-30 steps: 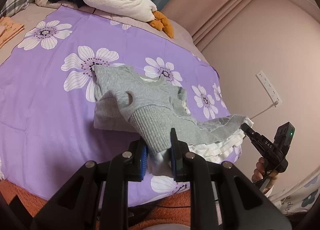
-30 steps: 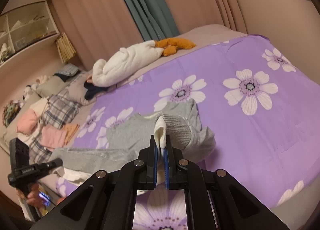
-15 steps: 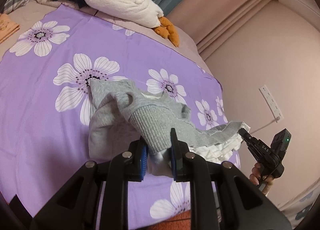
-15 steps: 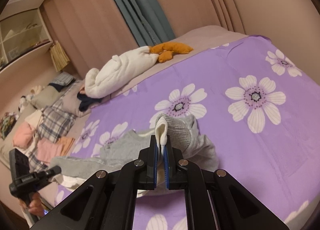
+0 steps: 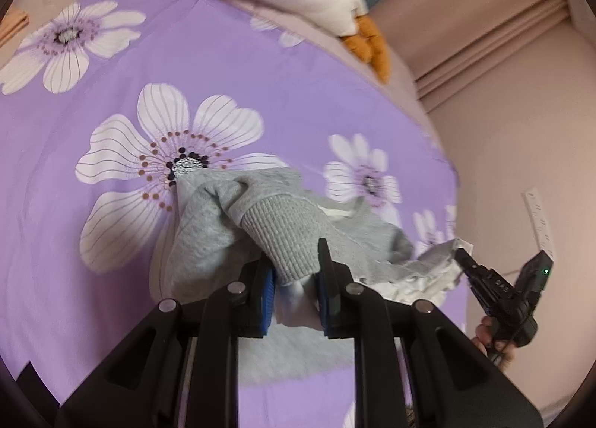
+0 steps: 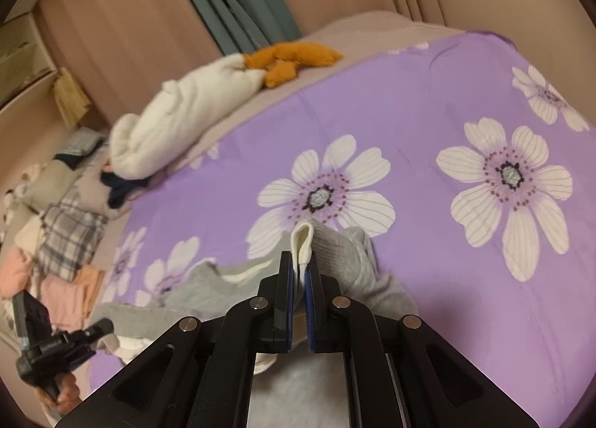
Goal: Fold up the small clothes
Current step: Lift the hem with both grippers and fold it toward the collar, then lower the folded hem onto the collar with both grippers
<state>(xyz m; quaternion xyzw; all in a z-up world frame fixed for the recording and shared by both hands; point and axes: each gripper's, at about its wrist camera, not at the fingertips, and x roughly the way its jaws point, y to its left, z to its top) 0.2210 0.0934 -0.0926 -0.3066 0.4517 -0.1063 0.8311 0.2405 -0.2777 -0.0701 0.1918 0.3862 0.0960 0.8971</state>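
Grey knit sweater [image 5: 260, 238], soft and limp: left gripper [image 5: 296, 275] clamps its ribbed hem, right gripper [image 6: 298, 275] pinches its three-o'clock corner.

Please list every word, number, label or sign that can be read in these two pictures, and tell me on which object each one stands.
"DAS": white letters on the black body of the right gripper, seen from the left wrist camera; somewhat blurred, so the reading is not certain.
Small white print on the left gripper, seen from the right wrist camera: too blurred to read.
The grey garment and the purple flowered bedspread carry no visible text.
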